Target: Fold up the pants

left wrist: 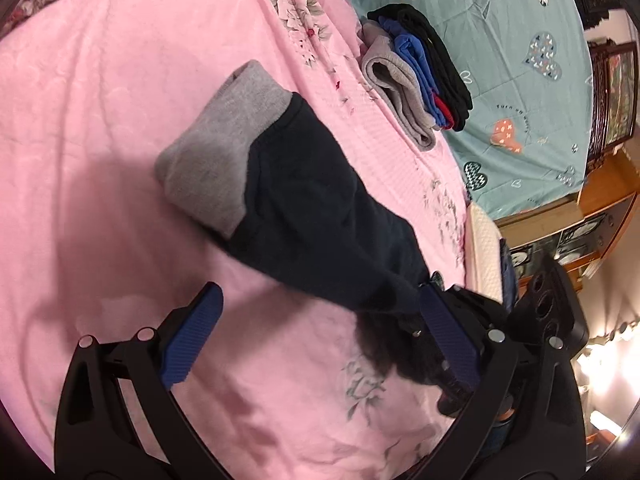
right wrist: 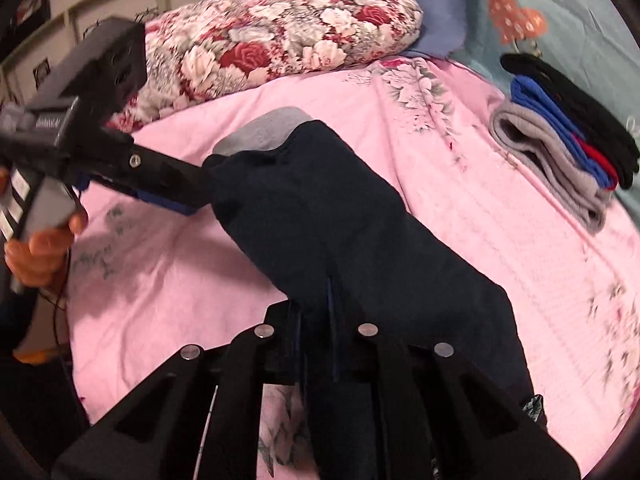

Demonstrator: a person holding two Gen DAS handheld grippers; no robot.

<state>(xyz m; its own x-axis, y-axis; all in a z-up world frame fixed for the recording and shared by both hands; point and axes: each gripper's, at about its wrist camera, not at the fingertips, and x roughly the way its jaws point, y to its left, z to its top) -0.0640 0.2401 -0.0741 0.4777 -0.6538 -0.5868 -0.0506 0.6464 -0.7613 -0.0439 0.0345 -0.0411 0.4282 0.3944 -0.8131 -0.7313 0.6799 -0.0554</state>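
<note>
pants (left wrist: 320, 216) on pink bedspread (left wrist: 100, 128); teal quilt (left wrist: 520, 80) beyond.

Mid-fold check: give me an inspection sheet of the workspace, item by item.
Surface: pink bedspread with floral print, wrinkled.
Job's things: dark pants partly folded, grey lining showing at the far end, near end lifted.
Clutter: stack of folded clothes in grey, blue, red and black on the far right; floral pillow at the head.
Grippers: right gripper shut on the pants; left gripper open, one of its fingers beside the fabric.
Cables: thin dark cable hanging below the person's hand.
Surroundings: teal heart-print quilt; wooden furniture beyond the bed.
</note>
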